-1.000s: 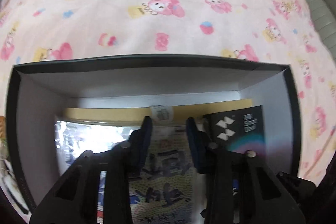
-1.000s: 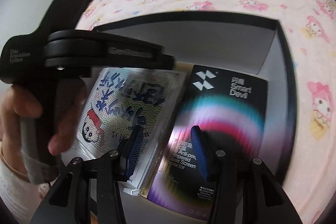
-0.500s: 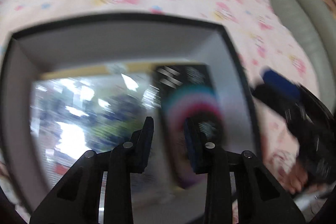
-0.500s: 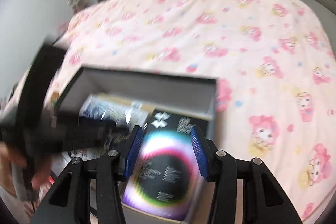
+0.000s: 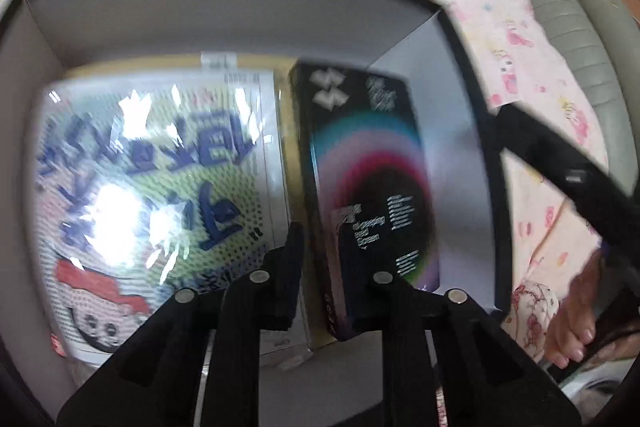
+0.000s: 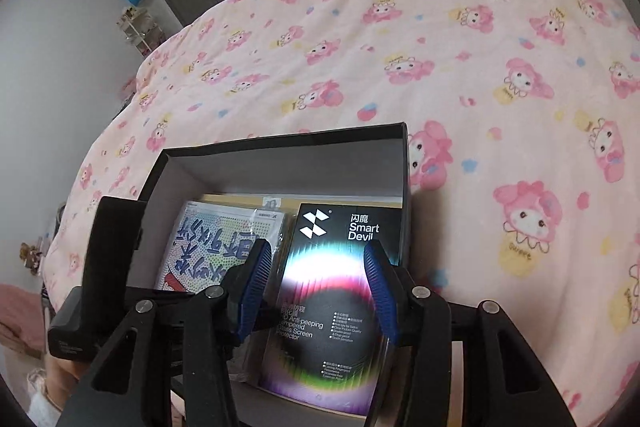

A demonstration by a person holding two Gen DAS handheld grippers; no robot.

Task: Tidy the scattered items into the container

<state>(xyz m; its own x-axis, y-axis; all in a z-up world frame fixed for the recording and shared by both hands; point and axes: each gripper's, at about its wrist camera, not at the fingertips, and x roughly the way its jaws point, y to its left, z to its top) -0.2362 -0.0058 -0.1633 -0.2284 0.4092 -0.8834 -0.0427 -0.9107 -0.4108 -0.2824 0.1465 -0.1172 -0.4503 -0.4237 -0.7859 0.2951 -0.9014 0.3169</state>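
**Two flat packs lie in the box; both hand-held grippers above it**

- Container: an open black box (image 6: 280, 163) with pale inner walls sits on a bed covered by a pink cartoon-print blanket (image 6: 460, 59).
- Contents: a black "Smart Devil" screen protector box (image 6: 340, 291) lies flat along the right side of the box floor. Just beside it on the left lies a clear-wrapped pack printed with blue lettering and a cartoon face (image 6: 224, 247). Both rest on a yellow-brown layer at the bottom; the facing edges of the two look touching or nearly so.
- Left hand-held gripper (image 5: 318, 267): fingers drawn nearly together with only a narrow gap, nothing pinched. In its own view the tips hang over the seam between the wrapped pack (image 5: 152, 195) and the screen protector box (image 5: 368, 179). Picture is motion-blurred.
- Right hand-held gripper (image 6: 316, 291): blue-padded fingers spread, empty. The screen protector box shows between the pads but lower down, in the box; contact not visible.
- The left tool's black body also appears at lower left of the right wrist view.
- A hand (image 5: 576, 315) grips the right tool at the edge of the left wrist view, outside the box's right wall.
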